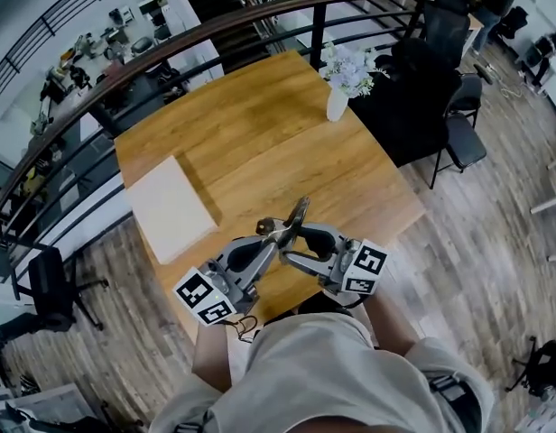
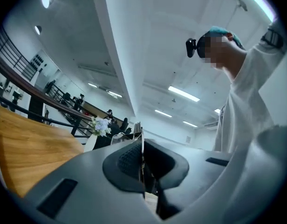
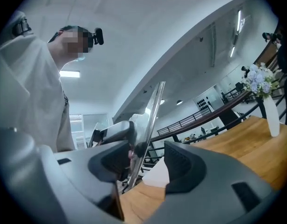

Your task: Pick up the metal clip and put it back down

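Note:
I hold both grippers up in front of my chest, above the near edge of the wooden table (image 1: pixel 260 142), and their tips meet at the metal clip (image 1: pixel 299 213). My left gripper (image 1: pixel 276 238) is shut on the clip, and in the left gripper view a thin metal edge (image 2: pixel 142 146) is pinched between its jaws (image 2: pixel 142 158). My right gripper (image 1: pixel 292 245) is open. In the right gripper view the clip's shiny blade (image 3: pixel 152 120) rises between the spread jaws (image 3: pixel 146 166), close to the left pad (image 3: pixel 111 162) and apart from the right pad (image 3: pixel 180 164).
A flat white board (image 1: pixel 170 207) lies on the table's left part. A white vase of flowers (image 1: pixel 343 81) stands at its far right corner. A dark railing (image 1: pixel 170 54) runs behind the table, and black chairs (image 1: pixel 463 124) stand to the right.

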Available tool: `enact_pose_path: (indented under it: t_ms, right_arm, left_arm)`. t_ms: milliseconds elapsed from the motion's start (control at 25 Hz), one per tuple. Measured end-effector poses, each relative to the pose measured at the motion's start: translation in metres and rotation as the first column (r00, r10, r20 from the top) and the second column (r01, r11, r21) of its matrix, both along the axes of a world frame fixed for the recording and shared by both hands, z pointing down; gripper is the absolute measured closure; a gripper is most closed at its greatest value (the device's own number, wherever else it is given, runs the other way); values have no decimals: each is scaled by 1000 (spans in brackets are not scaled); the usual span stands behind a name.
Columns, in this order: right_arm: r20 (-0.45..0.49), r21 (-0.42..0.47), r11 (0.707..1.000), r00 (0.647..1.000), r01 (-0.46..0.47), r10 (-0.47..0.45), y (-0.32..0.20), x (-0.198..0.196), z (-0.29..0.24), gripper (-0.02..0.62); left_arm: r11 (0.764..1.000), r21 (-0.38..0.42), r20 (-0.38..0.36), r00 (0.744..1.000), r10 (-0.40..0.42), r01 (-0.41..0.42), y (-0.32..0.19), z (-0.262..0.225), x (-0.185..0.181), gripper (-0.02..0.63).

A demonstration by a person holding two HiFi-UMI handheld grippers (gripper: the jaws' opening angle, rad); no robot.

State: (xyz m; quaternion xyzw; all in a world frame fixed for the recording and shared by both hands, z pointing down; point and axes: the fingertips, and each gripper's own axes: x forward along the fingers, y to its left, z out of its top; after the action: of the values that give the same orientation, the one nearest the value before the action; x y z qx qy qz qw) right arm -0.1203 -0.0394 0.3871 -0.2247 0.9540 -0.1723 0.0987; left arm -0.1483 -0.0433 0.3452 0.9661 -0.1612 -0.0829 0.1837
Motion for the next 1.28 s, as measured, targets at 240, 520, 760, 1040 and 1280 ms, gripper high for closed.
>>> enact_pose_path:
  t_ms: [240, 520, 760, 1040, 1280]
  right_arm:
    - [-2, 31, 998, 999, 53, -53, 6, -10, -11, 364]
    - [-31, 56, 998, 999, -22, 24, 7, 1, -3, 440]
    - [-39, 45, 995, 995, -92, 94, 12, 13, 5, 459]
    - [-63, 54, 986, 985, -156, 160, 16, 24, 7, 463]
    - [-88, 70, 974, 971, -217, 223, 15, 28, 4, 466]
  left_arm:
    - [995, -2, 4, 995, 102, -102, 13, 5, 13, 581]
    - [992, -21, -9, 992, 128, -128, 10, 17, 19, 580]
    - [988, -12, -10, 988, 157, -157, 14, 24, 30, 577]
    - [985, -9, -11, 985, 174, -174, 16, 27, 39, 557]
    - [989, -17, -10, 989, 149, -149, 11, 28, 32, 541]
